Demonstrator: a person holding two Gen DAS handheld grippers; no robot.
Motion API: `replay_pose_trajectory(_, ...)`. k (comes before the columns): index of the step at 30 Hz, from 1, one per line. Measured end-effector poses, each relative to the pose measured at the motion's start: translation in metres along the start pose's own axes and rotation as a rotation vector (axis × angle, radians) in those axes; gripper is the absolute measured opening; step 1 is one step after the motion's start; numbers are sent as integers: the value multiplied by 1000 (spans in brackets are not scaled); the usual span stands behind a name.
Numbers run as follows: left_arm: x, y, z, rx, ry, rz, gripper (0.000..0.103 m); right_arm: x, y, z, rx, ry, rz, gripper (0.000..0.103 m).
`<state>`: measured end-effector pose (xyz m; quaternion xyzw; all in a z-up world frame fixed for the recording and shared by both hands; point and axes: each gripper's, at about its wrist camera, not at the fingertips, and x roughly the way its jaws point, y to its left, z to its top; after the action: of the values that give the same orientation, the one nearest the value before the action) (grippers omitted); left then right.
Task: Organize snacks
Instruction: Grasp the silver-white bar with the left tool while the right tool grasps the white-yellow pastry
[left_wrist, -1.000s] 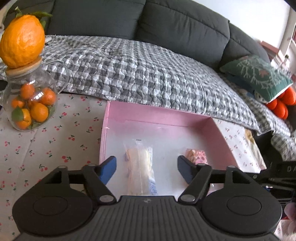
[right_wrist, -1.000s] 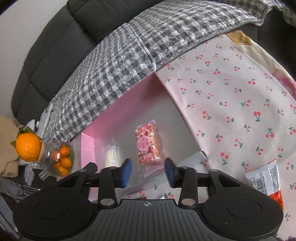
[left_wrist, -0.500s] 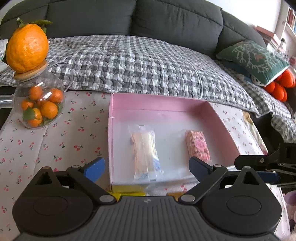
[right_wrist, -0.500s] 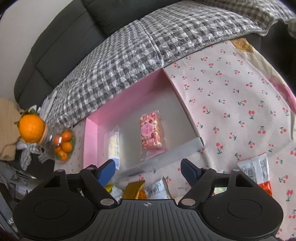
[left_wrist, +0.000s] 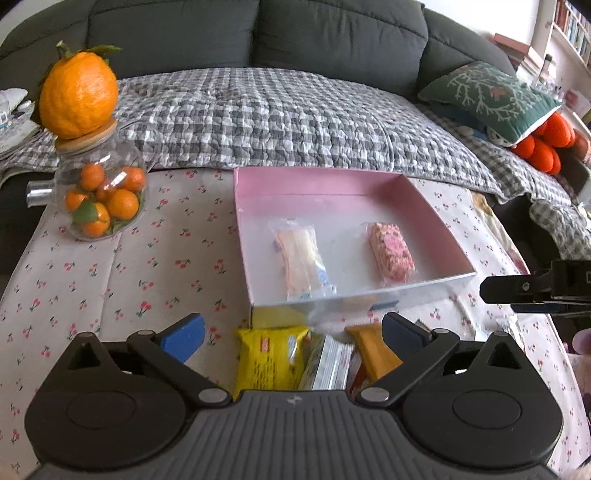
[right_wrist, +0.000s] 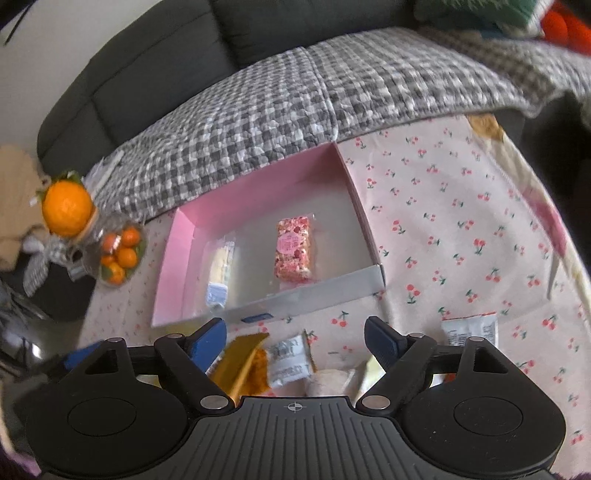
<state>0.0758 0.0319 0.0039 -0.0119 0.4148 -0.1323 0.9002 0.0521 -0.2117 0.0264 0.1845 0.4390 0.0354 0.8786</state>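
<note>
Both tongs, left (left_wrist: 291, 330) and right (right_wrist: 295, 334), tilt downward, spreading apart, clamping nothing.

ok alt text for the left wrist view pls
A pink box on a cherry-print cloth holds two wrapped snacks; the left gripper, jaws opening and holding nothing, hovers over a yellow packet before it.

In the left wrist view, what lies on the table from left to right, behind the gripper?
Glass jar of small oranges → pale wrapped snack → pink wrapped snack, both snacks lying inside the pink box.
</note>
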Motion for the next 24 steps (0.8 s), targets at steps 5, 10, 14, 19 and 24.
replay_pose_trajectory(5, -10, 7, -12, 14, 13, -1, 102, -13, -2, -16, -45, 12, 48, 87)
replay_pose_trajectory(10, -21, 12, -21, 15, 3, -11, 102, -24, -2, -30, -88, -9, 32, 91)
replay_pose_trajectory(14, -24, 14, -26, 15, 8, -19, 102, -28, -3, -38, -97, -3, 17, 91)
replay_pose_trajectory(19, -22, 13, -32, 26, 27, -35, 102, -27, -12, -46, -80, 12, -22, 92)
replay_pose_trajectory(24, -19, 8, -38, 45, 53, -64, 102, -21, -26, -49, -25, 44, -53, 92)
